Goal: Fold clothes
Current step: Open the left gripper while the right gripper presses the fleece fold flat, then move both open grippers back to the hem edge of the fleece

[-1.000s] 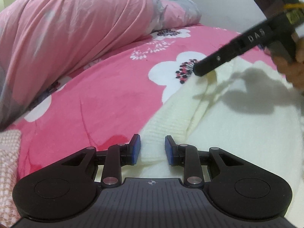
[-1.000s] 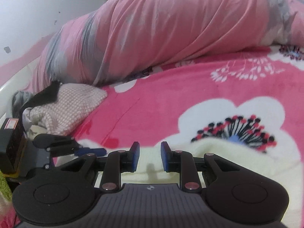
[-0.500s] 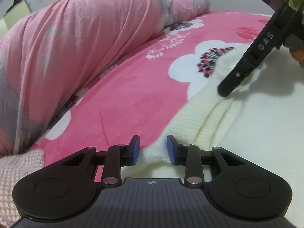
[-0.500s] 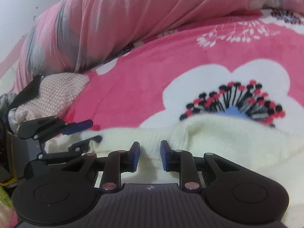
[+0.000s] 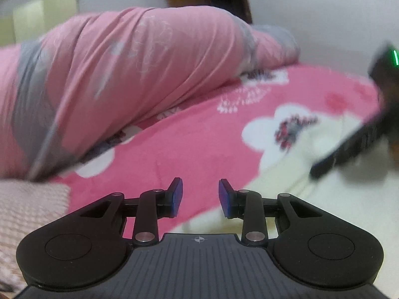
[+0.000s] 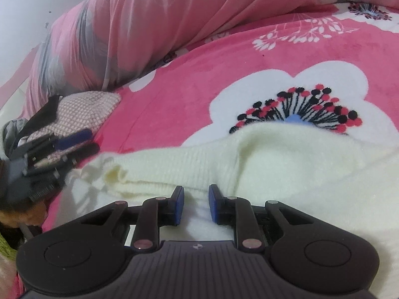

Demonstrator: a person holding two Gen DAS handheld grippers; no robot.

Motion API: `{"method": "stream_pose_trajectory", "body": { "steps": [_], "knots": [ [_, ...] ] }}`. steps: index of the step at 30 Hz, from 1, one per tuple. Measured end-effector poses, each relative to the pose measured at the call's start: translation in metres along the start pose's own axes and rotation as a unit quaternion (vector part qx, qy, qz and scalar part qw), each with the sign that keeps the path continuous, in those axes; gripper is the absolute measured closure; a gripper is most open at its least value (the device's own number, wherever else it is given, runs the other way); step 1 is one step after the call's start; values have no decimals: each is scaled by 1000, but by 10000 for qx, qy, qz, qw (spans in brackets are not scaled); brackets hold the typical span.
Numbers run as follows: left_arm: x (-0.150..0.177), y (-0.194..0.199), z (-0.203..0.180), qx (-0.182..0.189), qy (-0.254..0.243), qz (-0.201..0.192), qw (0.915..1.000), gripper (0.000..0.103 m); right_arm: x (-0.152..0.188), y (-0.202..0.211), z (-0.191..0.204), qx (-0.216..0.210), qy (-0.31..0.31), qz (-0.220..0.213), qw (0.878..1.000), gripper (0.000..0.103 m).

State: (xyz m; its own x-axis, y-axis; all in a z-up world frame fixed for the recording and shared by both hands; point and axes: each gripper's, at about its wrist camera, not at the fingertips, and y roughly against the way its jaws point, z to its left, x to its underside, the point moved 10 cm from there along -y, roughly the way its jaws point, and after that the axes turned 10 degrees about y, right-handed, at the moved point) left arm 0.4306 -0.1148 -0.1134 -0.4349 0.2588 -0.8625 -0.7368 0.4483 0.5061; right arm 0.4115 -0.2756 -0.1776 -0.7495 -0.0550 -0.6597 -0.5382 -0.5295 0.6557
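1. Bedspread (image 6: 189, 94), pink with large white flowers, covered the whole bed and carried everything else.
2. Quilt (image 6: 159, 17), pink and grey, lay heaped along the far side of the bedspread.
3. Cream sweater (image 6: 286, 164) lay spread on the near part of the bedspread, its ribbed hem (image 6: 159, 164) bunched and reaching leftward in the right wrist view.
4. Pink checked garment (image 6: 84, 109) rested at the left, near the foot of the quilt.
5. Right gripper (image 6: 196, 204) hung low over the sweater; its jaws were closing, knit lay beneath the gap, and the blue pads did not press on it.
6. Left gripper (image 5: 200, 196) stood at the sweater's edge with jaws apart and nothing between them; the view was blurred.
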Motion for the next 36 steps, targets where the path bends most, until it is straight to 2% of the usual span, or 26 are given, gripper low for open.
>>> {"method": "stream_pose_trajectory", "body": {
  "steps": [2,4,6,8,12,18,22,24,30,36],
  "knots": [
    [2,-5,-14,172,-197,118,9996,70,0,0,0,7,8,-22,10000,81],
    [21,-16,-26,50,-739,499,9960,70,0,0,0,12,25,-33,10000,81],
    [42,-26,-33,-122,-1222,908,9883,70,0,0,1,24,50,-41,10000,81],
    [54,-24,-28,-151,-1310,869,9874,70,0,0,1,35,78,-60,9999,81],
    [58,-15,-6,6,-646,1009,9928,70,1,0,1,39,101,-90,9999,81],
    [63,-13,-2,-208,-698,907,9932,67,2,-1,3,187,199,-104,9996,81],
    [58,-8,2,-584,-674,790,9929,63,-1,5,5,314,29,-147,9994,80],
    [54,3,7,-764,-539,783,9925,63,0,17,7,407,-105,-218,9989,79],
    [49,48,18,-987,109,783,9920,61,19,71,15,478,-604,-534,9956,79],
    [60,108,2,-972,516,900,9898,60,73,137,29,515,-1101,-619,9907,78]
  ]
}}
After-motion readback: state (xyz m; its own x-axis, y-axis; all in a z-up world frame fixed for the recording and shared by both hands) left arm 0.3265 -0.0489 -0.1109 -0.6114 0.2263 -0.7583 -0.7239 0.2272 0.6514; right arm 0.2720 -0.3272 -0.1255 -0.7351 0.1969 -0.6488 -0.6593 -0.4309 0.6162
